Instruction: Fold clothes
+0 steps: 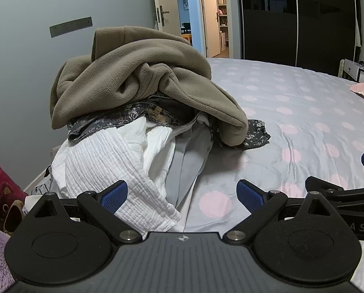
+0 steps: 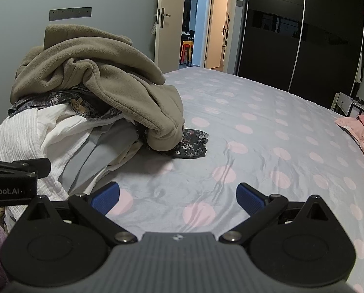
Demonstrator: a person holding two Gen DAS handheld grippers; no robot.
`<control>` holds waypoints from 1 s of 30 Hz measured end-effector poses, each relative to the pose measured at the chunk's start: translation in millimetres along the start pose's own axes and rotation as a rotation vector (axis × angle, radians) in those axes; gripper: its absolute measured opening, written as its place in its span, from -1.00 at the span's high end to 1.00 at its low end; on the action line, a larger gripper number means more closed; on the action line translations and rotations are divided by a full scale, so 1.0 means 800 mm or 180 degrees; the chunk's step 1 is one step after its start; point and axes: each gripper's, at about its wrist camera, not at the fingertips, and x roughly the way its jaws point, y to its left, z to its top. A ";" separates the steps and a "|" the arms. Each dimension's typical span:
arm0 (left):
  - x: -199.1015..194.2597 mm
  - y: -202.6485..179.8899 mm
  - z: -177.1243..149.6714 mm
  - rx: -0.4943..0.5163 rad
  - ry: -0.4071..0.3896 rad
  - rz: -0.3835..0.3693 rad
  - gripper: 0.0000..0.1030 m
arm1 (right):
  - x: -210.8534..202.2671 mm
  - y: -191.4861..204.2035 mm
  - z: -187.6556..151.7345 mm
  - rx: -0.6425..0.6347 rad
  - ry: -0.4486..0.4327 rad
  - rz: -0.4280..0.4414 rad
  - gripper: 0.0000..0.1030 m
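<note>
Your left gripper and right gripper both stand wide apart, holding nothing. The clothes pile sits at 11 o'clock in both views, a brown fleece on top. Only your left view shows the red printed bag at 8 o'clock; only your right view reads "Robot.AI" on the other gripper's body. From 12 to 3 o'clock the polka-dot bedspread lies open up to the pink cloth.
</note>
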 end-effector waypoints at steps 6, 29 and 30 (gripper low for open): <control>0.003 0.000 0.000 0.0003 0.0022 -0.0016 -0.89 | 0.001 -0.001 -0.001 -0.0004 0.0012 0.0002 -0.99; 0.071 0.062 0.060 0.0316 0.0014 0.0149 -0.88 | 0.069 0.025 0.038 -0.0047 -0.0007 0.0304 -0.92; 0.077 0.071 0.067 0.0324 0.0010 0.0171 -0.88 | 0.076 0.029 0.045 -0.0077 -0.0026 0.0336 -0.91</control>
